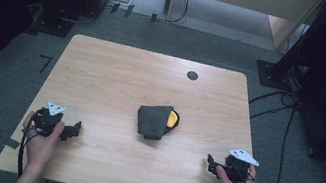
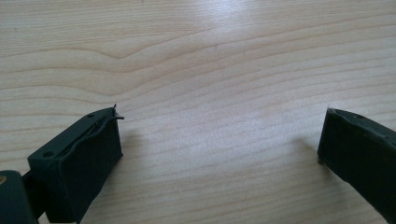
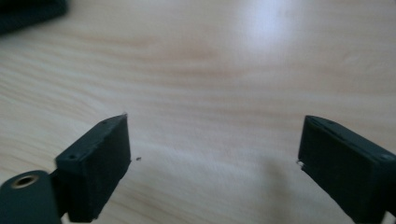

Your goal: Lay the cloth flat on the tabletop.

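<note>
near the middle of the worktop (image 1: 118,73), slightly toward the person's right, lies a folded dark grey cloth (image 1: 152,120) with a yellow object (image 1: 174,119) showing from under its right edge; what the yellow object is cannot be told. left gripper (image 1: 74,130) rests at the near left of the worktop, held in the left hand (image 1: 42,144), its fingers pointing inward toward the centre. right gripper (image 1: 210,163) rests at the near right, held in the right hand (image 1: 233,182), its fingers likewise pointing inward. the cloth lies between the two grippers and somewhat farther from the person, well apart from both sets of fingers. left gripper view: fingers (image 2: 88,158) spread wide with bare wood grain between them, holding nothing. right gripper view: fingers (image 3: 100,163) equally wide apart over bare wood, holding nothing; a dark blurred edge (image 3: 28,11) sits at the upper left corner, far beyond the fingertips. a small dark round disc (image 1: 192,75) sits near the far edge of the worktop.
</note>
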Demonstrator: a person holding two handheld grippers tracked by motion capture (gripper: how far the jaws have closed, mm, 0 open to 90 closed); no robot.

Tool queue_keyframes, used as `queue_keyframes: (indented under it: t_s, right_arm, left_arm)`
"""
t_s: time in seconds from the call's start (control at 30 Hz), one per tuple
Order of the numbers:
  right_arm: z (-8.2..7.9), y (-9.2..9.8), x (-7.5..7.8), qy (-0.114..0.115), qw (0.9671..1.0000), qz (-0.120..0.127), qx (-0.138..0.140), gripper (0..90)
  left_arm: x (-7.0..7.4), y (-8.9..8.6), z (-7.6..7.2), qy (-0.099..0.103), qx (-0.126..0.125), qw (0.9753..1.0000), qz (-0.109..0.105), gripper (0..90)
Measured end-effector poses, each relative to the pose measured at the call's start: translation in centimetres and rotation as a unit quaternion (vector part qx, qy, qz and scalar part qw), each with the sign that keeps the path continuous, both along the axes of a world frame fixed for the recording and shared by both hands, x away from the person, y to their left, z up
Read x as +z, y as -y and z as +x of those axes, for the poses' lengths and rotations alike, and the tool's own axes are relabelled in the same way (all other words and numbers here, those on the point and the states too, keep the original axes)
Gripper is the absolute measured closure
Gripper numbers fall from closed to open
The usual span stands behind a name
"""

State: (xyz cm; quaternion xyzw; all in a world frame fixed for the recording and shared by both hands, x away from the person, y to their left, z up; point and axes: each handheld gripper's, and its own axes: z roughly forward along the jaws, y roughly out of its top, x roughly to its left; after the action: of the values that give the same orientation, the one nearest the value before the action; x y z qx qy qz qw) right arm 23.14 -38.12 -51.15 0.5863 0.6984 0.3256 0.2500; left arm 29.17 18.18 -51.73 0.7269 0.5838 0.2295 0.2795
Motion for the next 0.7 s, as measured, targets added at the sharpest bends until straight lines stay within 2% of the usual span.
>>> queue_keyframes:
  t_s: [0.03,0.07,0.13,0.17,0.2,0.23,0.27,0.33,0.43,0.47,0.53,0.57,0.6,0.63,0.7]
  right_arm:
    - [-0.1,-0.3,0.5,0.015,0.9999,0.002,0.001,14.1]
    - [-0.1,-0.3,0.5,0.015,0.9999,0.002,0.001,14.1]
    - [-0.1,-1.0,1.6,0.04,0.9991,0.013,0.004,14.8]
    - [0.1,-2.0,2.6,0.058,0.9981,0.02,0.009,17.6]
    - [0.1,-2.0,2.6,0.058,0.9981,0.02,0.009,17.6]
    - [0.7,-3.4,3.6,0.068,0.9971,0.029,0.018,19.0]
    - [0.9,-3.9,3.8,0.068,0.9969,0.032,0.021,19.8]
    - [1.7,-5.1,4.3,0.071,0.9962,0.038,0.031,20.9]
    - [3.1,-7.3,4.9,0.079,0.9948,0.046,0.045,24.5]
    - [3.1,-7.3,4.9,0.079,0.9948,0.046,0.045,24.5]
    - [4.2,-8.9,5.1,0.079,0.9939,0.055,0.054,25.6]
    - [5.0,-10.3,5.1,0.079,0.9932,0.058,0.063,25.7]
    - [5.0,-10.3,5.1,0.079,0.9932,0.058,0.063,25.7]
    - [5.6,-11.7,4.8,0.078,0.9923,0.059,0.076,24.6]
    - [5.8,-12.3,4.5,0.077,0.992,0.058,0.08,23.0]
  left_arm:
    - [0.1,0.1,0.1,-0.002,-0.004,1.0,-0.006,0.0]
    - [0.1,0.1,0.1,-0.002,-0.004,1.0,-0.006,0.0]
    - [0.5,0.5,0.5,-0.002,-0.015,0.9998,-0.013,0.0]
    - [0.9,0.8,0.8,0.0,-0.02,0.9997,-0.015,0.0]
    - [1.3,1.1,1.0,0.005,-0.025,0.9996,-0.015,0.0]
    - [2.4,1.8,1.7,0.012,-0.034,0.9991,-0.021,0.0]
    - [2.4,1.8,1.7,0.012,-0.034,0.9991,-0.021,0.0]
    - [3.8,3.1,2.3,0.028,-0.048,0.998,-0.03,0.0]
    - [4.8,4.3,2.5,0.041,-0.064,0.9964,-0.039,0.0]
    - [4.8,4.3,2.5,0.041,-0.064,0.9964,-0.039,0.0]
    - [4.9,5.0,2.4,0.045,-0.076,0.9953,-0.04,0.0]
    - [4.8,5.7,2.3,0.043,-0.089,0.9944,-0.038,0.0]
    - [4.8,5.7,2.3,0.043,-0.089,0.9944,-0.038,0.0]
    - [4.6,6.2,2.1,0.048,-0.103,0.9927,-0.039,0.0]
    - [4.6,6.5,2.0,0.052,-0.104,0.9922,-0.044,0.0]
